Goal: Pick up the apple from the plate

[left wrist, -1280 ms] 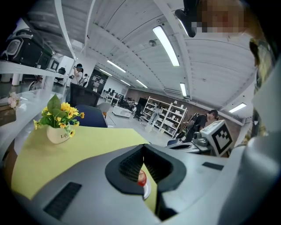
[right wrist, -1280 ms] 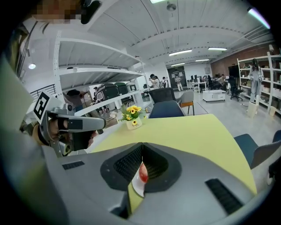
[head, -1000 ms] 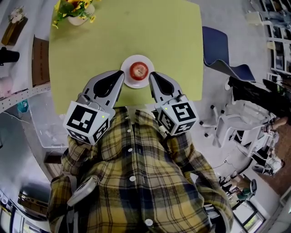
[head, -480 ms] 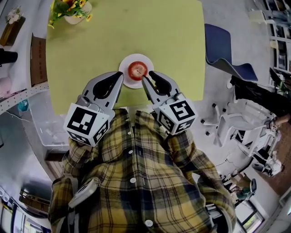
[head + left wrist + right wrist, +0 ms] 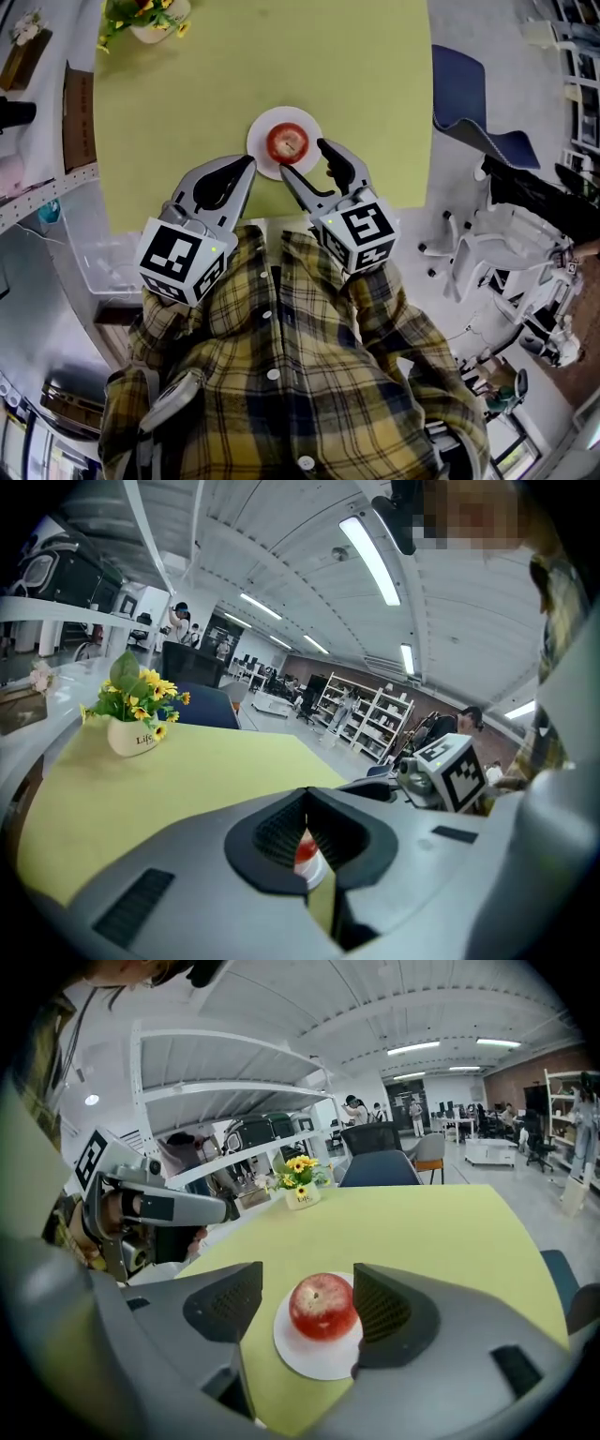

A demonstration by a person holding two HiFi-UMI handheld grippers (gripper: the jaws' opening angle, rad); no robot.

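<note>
while the right gripper [image 5: 307, 1283] hangs over the near edge of the plate [image 5: 309, 1358], its jaws stand wide apart – they have just been opening – and the apple [image 5: 322, 1306] shows in the gap between the two dark ribbed pads [image 5: 223, 1303]. neither pad presses on it; the right-hand pad looks just beside the fruit, the other well clear. apple is red with a pale patch, stem dimple up, sitting on the small white round plate, a bit toward the plate's far side in the right gripper view.

left gripper [image 5: 306, 803]: jaws brought together, nothing between them – only a sliver of red and white shows through the slit below the pads. in the head view it sits just left of the plate, tip near the rim, not touching the apple.

plate rests on a yellow-green table [image 5: 375, 94], close to the near edge. flower pot [image 5: 131, 735] with yellow flowers at the far left corner, well apart from the plate. blue chair [image 5: 469, 103] beside the table on the right. plaid shirt [image 5: 281, 375] fills the lower part of the head view.
</note>
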